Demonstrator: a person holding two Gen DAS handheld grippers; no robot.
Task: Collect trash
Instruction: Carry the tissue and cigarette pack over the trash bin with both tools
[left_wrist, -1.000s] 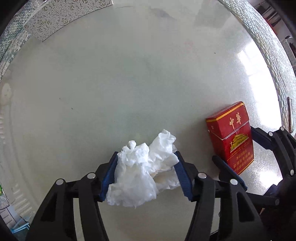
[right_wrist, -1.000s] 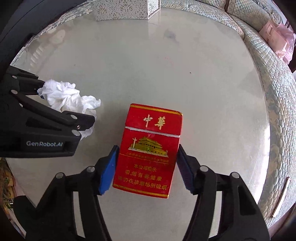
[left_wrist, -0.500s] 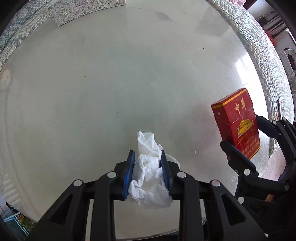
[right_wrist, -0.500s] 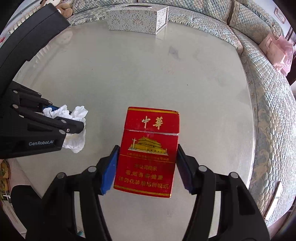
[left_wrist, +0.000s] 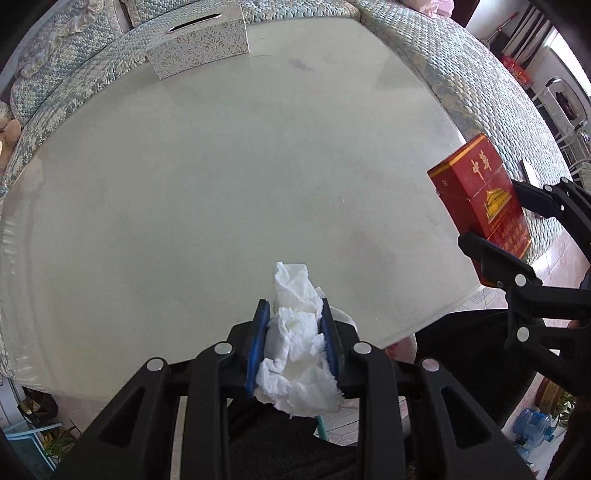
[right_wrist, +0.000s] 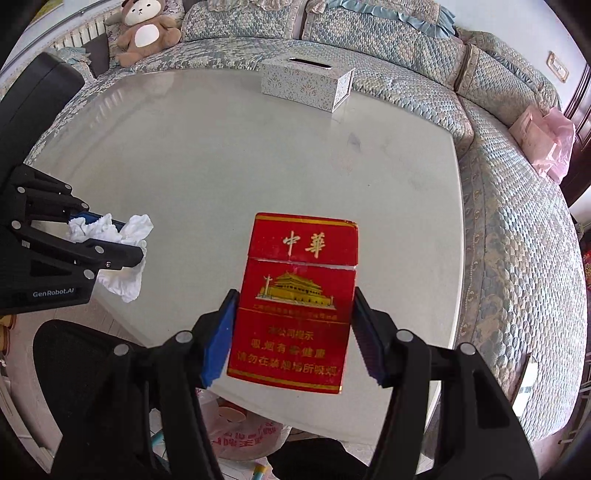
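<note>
Two finds: crumpled white tissue (left_wrist: 295, 354), red cigarette pack (right_wrist: 295, 295)

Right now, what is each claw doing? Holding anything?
Left claw: closed on the crumpled tissue.
Right claw: closed on the red cigarette pack.

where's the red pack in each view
Left wrist: red pack at the right edge, clamped in the right hand-held gripper.
Right wrist: red pack at lower centre, between that gripper's blue pads.
Shared landmark: the tissue box at the table's far edge.
</note>
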